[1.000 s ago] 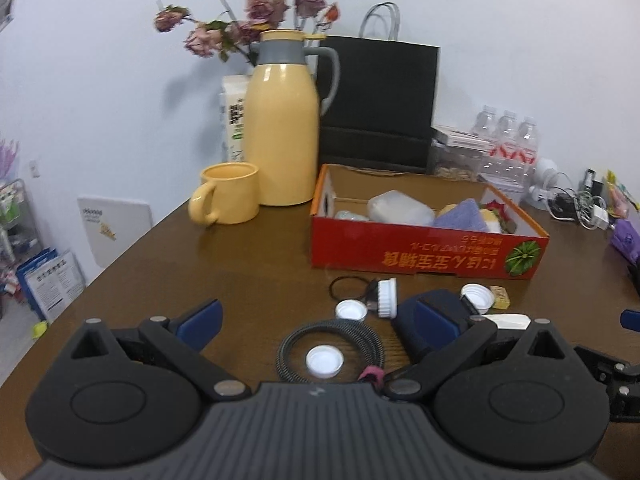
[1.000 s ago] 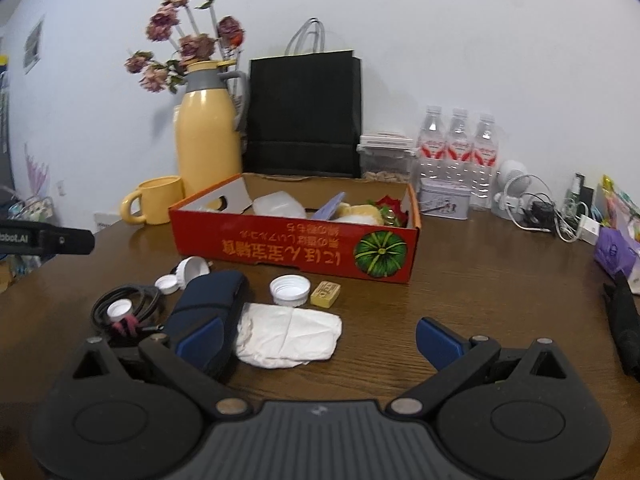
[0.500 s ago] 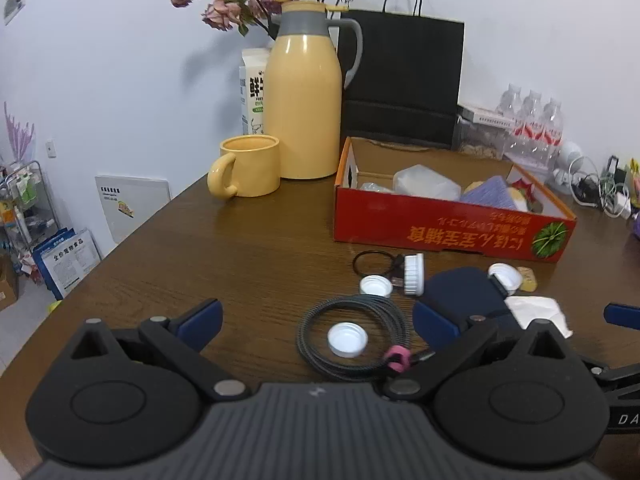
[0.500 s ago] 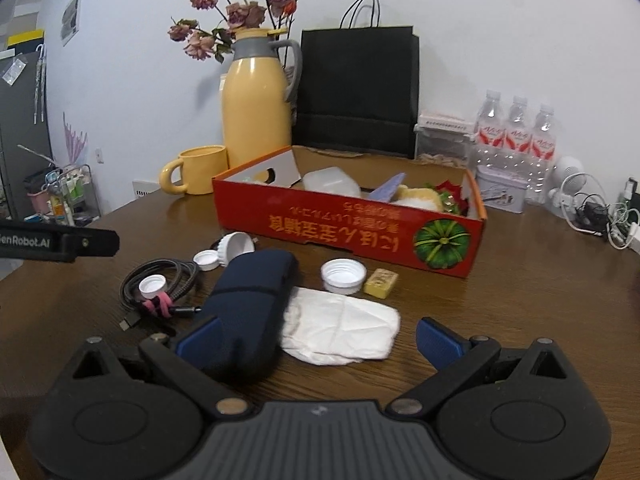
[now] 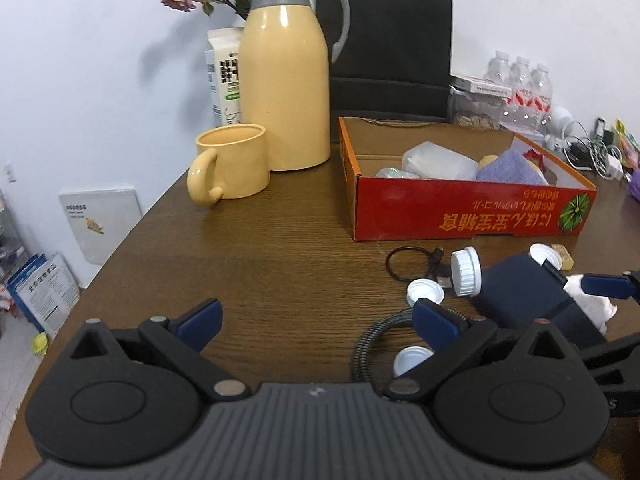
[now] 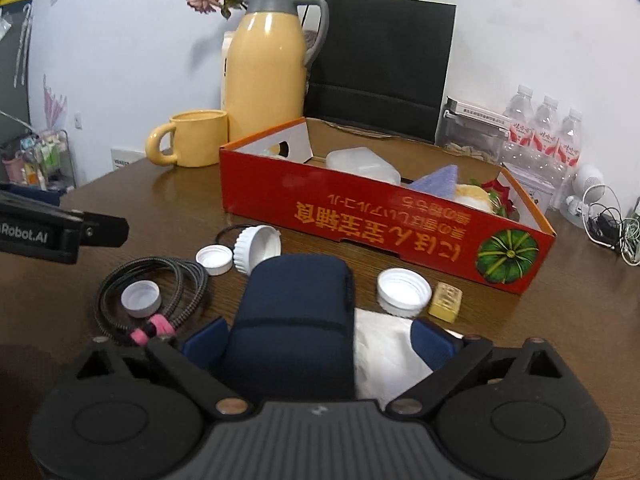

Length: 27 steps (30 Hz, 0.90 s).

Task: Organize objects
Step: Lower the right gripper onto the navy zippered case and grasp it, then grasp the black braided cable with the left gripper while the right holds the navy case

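Note:
A navy fabric case (image 6: 294, 316) lies on the brown table between the open fingers of my right gripper (image 6: 318, 340); a white tissue (image 6: 384, 356) lies by its right side. The case also shows in the left wrist view (image 5: 532, 292). Around it lie white bottle caps (image 6: 404, 292), a coiled black cable (image 6: 152, 300) with a pink tie, and a small yellow block (image 6: 445, 301). The red cardboard box (image 6: 384, 224) holds several items. My left gripper (image 5: 316, 320) is open and empty over bare table, left of the cable (image 5: 376, 340).
A yellow mug (image 5: 232, 162), a tall yellow thermos (image 5: 284, 72), a milk carton and a black paper bag (image 5: 392, 40) stand behind. Water bottles (image 6: 544, 140) and chargers with cords (image 6: 608, 224) sit at the far right. The table edge falls off at the left.
My right gripper has moved forward and left so that the navy case now sits between its open fingers. My left gripper has drifted left, away from the cable and caps.

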### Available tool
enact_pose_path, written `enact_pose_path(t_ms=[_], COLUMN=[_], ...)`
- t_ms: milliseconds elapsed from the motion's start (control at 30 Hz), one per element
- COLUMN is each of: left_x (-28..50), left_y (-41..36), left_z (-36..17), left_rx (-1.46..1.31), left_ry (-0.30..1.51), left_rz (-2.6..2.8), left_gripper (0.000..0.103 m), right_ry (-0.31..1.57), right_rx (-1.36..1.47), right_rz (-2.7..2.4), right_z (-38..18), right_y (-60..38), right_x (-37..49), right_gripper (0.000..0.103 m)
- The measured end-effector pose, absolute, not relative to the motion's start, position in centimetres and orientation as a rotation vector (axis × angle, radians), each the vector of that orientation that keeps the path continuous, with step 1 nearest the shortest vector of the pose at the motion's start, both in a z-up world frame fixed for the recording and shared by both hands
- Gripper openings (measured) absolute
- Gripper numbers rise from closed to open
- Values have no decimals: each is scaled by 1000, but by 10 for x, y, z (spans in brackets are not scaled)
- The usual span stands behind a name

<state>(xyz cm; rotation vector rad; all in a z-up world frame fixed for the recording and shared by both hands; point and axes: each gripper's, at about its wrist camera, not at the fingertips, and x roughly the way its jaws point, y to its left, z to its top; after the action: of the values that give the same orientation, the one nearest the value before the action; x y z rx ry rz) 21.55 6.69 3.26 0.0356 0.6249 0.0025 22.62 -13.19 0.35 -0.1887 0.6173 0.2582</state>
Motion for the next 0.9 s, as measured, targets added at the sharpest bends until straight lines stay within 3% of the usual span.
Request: enact_pose_path(t_ms=[200,467,900], left_x=[222,224,227], left_y=[79,83,54], left_z=[29,25,23], left_rx=[47,39,-60], left_ry=[649,715,772], left_rz=[-57,-83,-157], left_gripper=[103,103,103], right_ry=[677,628,538], right_rx=[-163,-230,-124], right_rz=[237,201,254], right_z=[-5,-2,25], right_y=[-121,-108,-143], right_x=[232,219,203], right_gripper=[75,64,62])
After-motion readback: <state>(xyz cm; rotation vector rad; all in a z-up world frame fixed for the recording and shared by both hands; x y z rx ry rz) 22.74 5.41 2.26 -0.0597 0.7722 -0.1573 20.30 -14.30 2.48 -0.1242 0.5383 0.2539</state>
